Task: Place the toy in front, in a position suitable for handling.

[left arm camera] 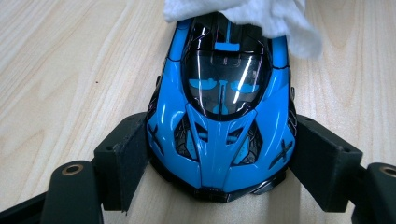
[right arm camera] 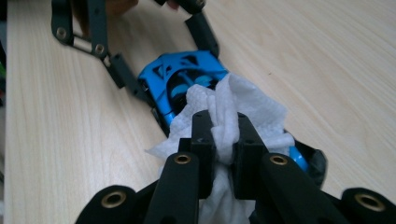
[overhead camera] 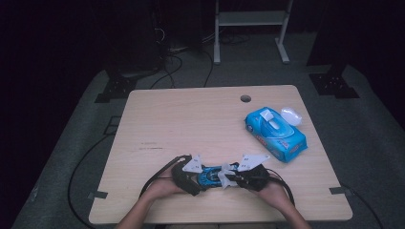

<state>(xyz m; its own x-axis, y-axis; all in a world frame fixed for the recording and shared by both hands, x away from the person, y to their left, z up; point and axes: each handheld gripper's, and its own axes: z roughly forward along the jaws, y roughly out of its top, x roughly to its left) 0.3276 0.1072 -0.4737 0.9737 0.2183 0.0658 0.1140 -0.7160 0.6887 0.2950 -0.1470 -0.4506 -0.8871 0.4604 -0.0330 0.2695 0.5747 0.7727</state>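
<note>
the left gripper (overhead camera: 195, 177) has its two black jaws clamped on the sides of a blue toy car (overhead camera: 210, 175), one pad pressed against each flank near the end of the car that faces its camera; in the left gripper view the car (left arm camera: 223, 112) sits squarely between the jaws, dark windshield glinting, its far end running away from the gripper across the pale wooden table (left arm camera: 60, 70). the right gripper (overhead camera: 235, 178) comes at the car from the opposite end, its jaws drawn together on a bunched white wipe (overhead camera: 225, 175). in the right gripper view the wipe (right arm camera: 233, 116) is pinched between the two pads and spreads out past their tips, lying on the car's (right arm camera: 182, 79) near end and covering part of its body, while the left gripper (right arm camera: 154, 60) shows just beyond, its jaws on either side of the car. in the left gripper view the same wipe (left arm camera: 261, 18) drapes over the far end of the car. a person's hands hold both grippers near the table's near edge (overhead camera: 143, 143). well beyond the right gripper and off to its right lies a blue pack of wipes (overhead camera: 276, 133), with a small white lid-like piece (overhead camera: 291, 116) just beside its far corner.
</note>
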